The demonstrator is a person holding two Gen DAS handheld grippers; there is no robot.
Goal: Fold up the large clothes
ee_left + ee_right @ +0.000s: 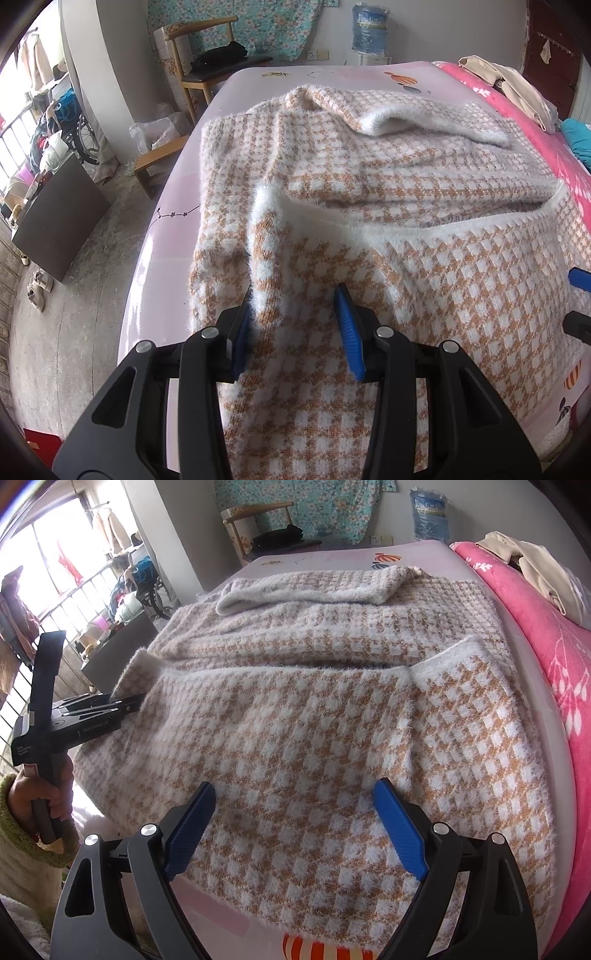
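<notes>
A large fuzzy sweater [369, 177] [295, 701] in an orange-and-white check lies spread over the bed, with one sleeve folded across its far end. My left gripper [292, 293] is shut on a bunched ridge of the sweater's left side, and a white-edged flap rises just beyond its pads. In the right wrist view a hand in a green fleece cuff holds that left gripper [142, 699] at the lifted cloth edge. My right gripper [293, 788] stands wide open over the flat near part of the sweater, pinching nothing. Its blue tip [580, 275] shows at the right edge of the left wrist view.
The bed's pale pink sheet [159, 236] [332, 557] drops to a concrete floor on the left. A bright pink blanket [546, 646] with beige clothes [509, 85] runs along the right. A wooden chair [207, 55], a water bottle [369, 27] and a dark cabinet [59, 221] stand beyond.
</notes>
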